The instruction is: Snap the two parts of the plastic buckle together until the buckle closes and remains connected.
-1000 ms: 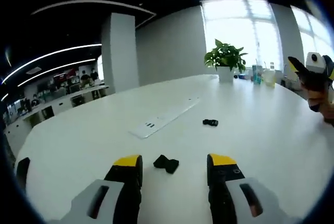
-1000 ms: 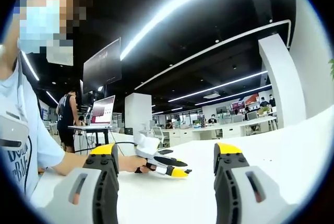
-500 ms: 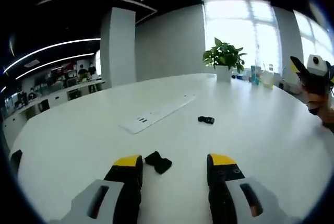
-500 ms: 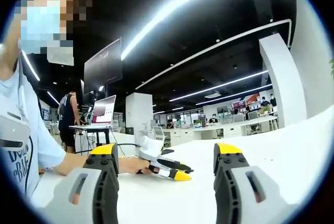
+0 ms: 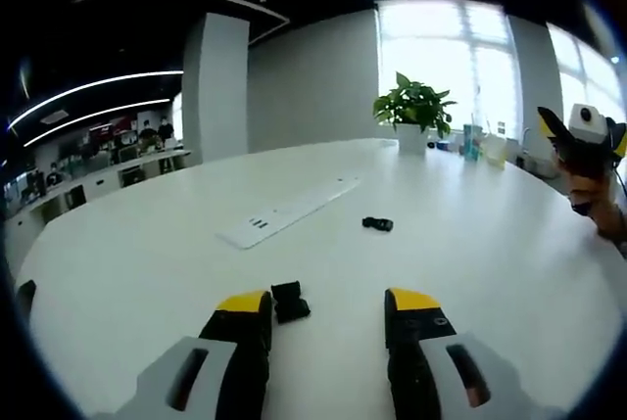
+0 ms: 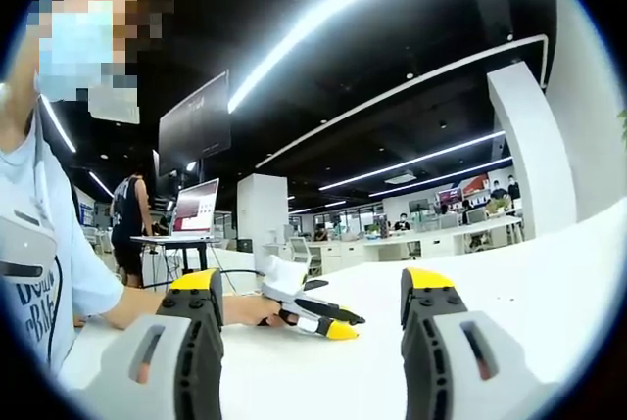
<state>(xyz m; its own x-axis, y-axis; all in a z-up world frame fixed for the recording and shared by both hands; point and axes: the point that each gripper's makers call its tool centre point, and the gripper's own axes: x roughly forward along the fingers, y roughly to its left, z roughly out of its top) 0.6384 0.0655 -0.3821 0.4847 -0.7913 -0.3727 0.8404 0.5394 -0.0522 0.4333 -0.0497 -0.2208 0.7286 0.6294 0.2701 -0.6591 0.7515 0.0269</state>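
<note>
L tool (image 5: 325, 310) low, jaws apart beside buckle part (image 5: 289, 302).

In the left gripper view, the nearer black plastic buckle part (image 5: 289, 302) sits just beside the yellow-tipped left jaw, and whether they touch cannot be told. The farther small black buckle part (image 5: 377, 224) is too small to make out its shape. The other yellow-and-black handheld gripper (image 5: 585, 151) is cut off by the edge — its jaw gap unreadable. In the right gripper view, the person's light T-shirt sleeve (image 6: 69, 273) is cropped at the side.
</note>
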